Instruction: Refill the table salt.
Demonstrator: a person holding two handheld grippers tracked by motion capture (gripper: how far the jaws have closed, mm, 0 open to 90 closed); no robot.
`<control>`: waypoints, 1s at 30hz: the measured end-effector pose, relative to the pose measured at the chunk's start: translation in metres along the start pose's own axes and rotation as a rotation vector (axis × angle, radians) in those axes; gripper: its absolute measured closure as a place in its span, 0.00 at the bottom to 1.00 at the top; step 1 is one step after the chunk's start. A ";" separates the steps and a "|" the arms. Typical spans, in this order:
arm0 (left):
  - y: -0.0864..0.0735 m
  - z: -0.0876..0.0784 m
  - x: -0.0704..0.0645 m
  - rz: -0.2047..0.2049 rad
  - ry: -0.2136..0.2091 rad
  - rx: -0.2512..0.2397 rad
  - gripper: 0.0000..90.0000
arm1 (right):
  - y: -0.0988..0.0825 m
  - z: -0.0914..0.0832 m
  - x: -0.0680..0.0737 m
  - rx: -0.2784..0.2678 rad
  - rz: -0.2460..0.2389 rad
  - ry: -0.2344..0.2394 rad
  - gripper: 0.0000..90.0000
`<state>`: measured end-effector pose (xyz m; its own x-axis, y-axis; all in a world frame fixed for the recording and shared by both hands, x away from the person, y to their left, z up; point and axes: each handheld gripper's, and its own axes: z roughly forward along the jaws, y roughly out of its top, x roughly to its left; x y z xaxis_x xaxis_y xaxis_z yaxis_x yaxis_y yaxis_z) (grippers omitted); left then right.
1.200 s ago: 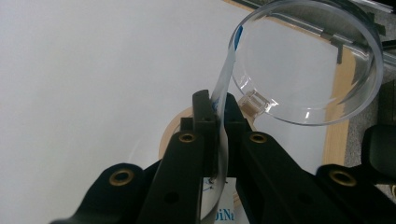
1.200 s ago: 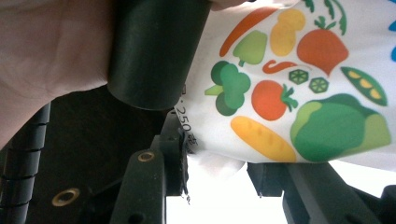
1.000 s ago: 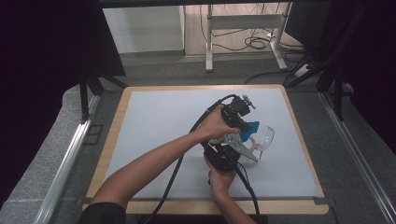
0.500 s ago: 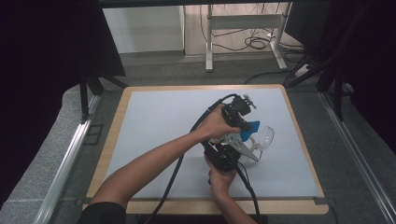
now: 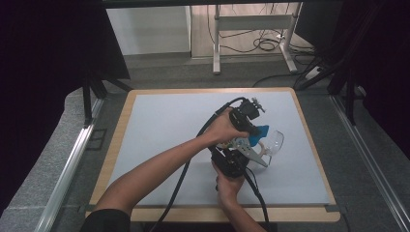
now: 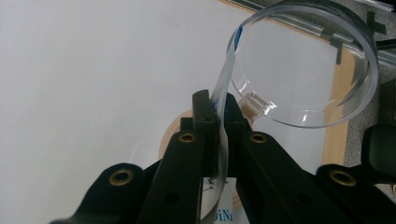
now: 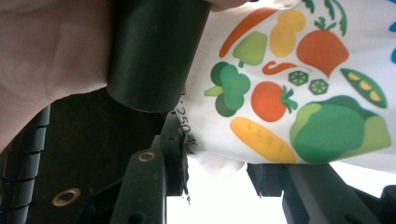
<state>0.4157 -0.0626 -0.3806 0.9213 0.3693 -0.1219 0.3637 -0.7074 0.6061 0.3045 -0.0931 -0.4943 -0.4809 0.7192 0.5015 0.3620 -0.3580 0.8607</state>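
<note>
Right of table centre, left gripper (image 6: 218, 122) clamps a thin pouch edge (image 6: 223, 88) beside a clear glass (image 6: 303, 65). Right gripper (image 7: 219, 179) apparently grips the vegetable-print pouch (image 7: 299, 93); contact unclear.

Pouch (image 7: 299, 88): white, printed with orange, green, red, yellow vegetables. Glass (image 6: 303, 65): clear. Table (image 5: 164, 130): pale grey, wood rim.

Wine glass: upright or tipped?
Tipped. The wine glass lies on its side on the table, rim facing the left gripper view's camera.
</note>
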 end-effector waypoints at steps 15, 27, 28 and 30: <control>-0.001 0.000 0.001 0.000 -0.003 -0.002 0.99 | 0.000 0.001 0.001 0.001 0.001 0.000 0.70; -0.001 0.000 0.001 -0.003 -0.003 -0.003 0.99 | 0.000 0.001 0.001 -0.001 0.004 -0.002 0.70; -0.001 0.000 0.001 -0.002 -0.003 -0.003 0.99 | 0.000 0.001 0.001 -0.001 0.005 -0.002 0.70; -0.001 0.000 0.001 -0.002 -0.003 -0.004 0.99 | -0.001 0.001 0.001 -0.002 0.006 -0.002 0.70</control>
<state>0.4159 -0.0616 -0.3812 0.9208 0.3693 -0.1256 0.3655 -0.7043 0.6086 0.3047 -0.0914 -0.4943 -0.4773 0.7183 0.5062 0.3635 -0.3631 0.8579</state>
